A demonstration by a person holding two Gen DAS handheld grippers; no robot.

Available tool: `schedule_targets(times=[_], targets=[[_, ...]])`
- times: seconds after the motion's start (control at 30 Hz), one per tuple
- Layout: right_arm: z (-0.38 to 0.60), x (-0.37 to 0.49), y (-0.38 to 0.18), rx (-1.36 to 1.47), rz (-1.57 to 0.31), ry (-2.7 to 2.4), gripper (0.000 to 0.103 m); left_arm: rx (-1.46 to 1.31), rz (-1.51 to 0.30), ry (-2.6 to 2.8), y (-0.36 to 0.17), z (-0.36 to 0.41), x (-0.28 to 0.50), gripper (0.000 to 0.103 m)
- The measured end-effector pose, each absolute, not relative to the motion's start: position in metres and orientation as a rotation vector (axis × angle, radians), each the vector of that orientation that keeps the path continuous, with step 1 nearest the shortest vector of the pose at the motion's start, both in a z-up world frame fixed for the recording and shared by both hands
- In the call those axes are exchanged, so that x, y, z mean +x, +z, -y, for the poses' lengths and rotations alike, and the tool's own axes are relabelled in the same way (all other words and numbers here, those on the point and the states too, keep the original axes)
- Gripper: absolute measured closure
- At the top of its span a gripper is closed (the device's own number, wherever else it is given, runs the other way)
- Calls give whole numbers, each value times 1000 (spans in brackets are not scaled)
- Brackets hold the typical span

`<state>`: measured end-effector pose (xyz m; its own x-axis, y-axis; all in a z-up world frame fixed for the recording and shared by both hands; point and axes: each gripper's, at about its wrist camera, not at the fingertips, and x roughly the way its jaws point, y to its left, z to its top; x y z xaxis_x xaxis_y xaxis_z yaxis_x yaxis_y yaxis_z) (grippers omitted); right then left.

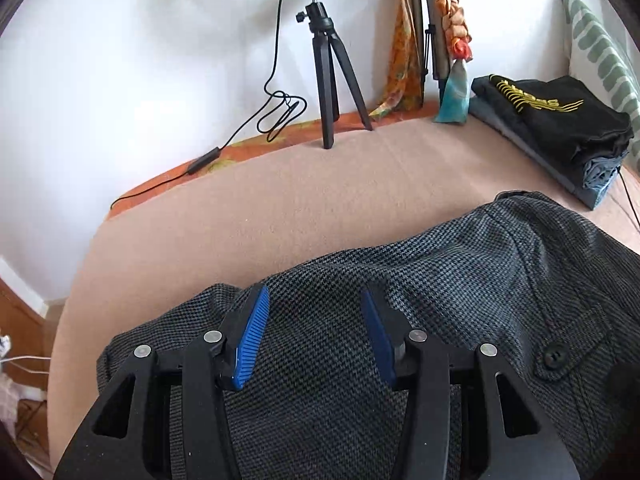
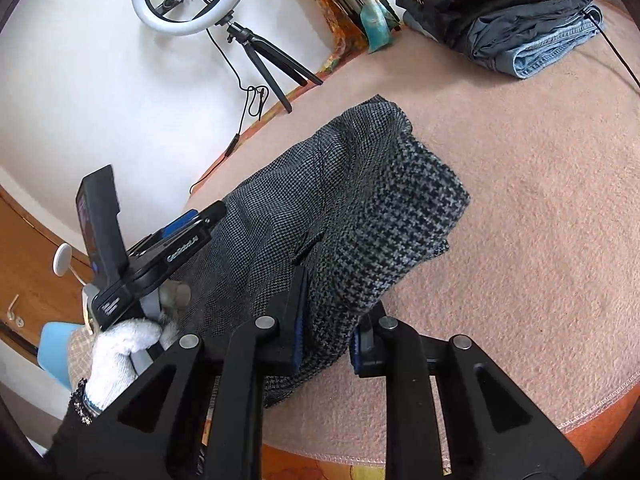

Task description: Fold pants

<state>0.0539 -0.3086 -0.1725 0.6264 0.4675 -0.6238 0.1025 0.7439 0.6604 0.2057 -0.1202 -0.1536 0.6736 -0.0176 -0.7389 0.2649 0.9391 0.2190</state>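
Grey houndstooth pants (image 2: 360,200) lie folded on the pink blanket (image 2: 540,200). In the left wrist view the pants (image 1: 400,300) fill the lower half, with a black button (image 1: 554,357) at the right. My left gripper (image 1: 314,336) is open, its blue pads apart just above the fabric; it also shows in the right wrist view (image 2: 188,220), held by a white-gloved hand. My right gripper (image 2: 328,332) has its jaws on either side of the pants' near folded edge, with fabric between the pads.
A ring light on a black tripod (image 1: 326,80) stands at the blanket's far edge with its cable (image 1: 240,136) trailing left. A stack of folded clothes (image 2: 512,12) lies at the far right. Orange scarves (image 1: 404,48) hang by the wall.
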Motion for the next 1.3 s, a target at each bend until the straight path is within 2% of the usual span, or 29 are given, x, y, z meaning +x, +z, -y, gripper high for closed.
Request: schedule_targets(times=[0.07, 0.2, 0.37, 0.47, 0.63, 0.8, 0.9, 1.03, 1.17, 1.3], targets=[[311, 55, -176, 742, -886, 246, 84, 345, -837, -158, -166, 123, 211, 56], [320, 57, -186, 833, -895, 255, 75, 337, -864, -144, -184, 119, 214, 56], [317, 60, -192, 865, -869, 234, 76, 323, -880, -150, -185, 116, 217, 56], [299, 62, -171, 704, -869, 213, 82, 280, -886, -158, -175, 110, 214, 57], [273, 61, -133, 460, -823, 234, 83, 225, -883, -210, -155, 98, 176, 57], [259, 63, -118, 359, -817, 266, 83, 177, -964, -260, -175, 101, 161, 57], [265, 67, -121, 403, -843, 296, 83, 210, -945, -251, -181, 109, 160, 56], [292, 76, -149, 624, -898, 284, 74, 215, -941, -248, -178, 111, 161, 56], [311, 80, -174, 819, -903, 285, 74, 163, -943, -251, -168, 100, 154, 57], [289, 78, -150, 619, -865, 265, 80, 113, -942, -252, -157, 82, 139, 57]])
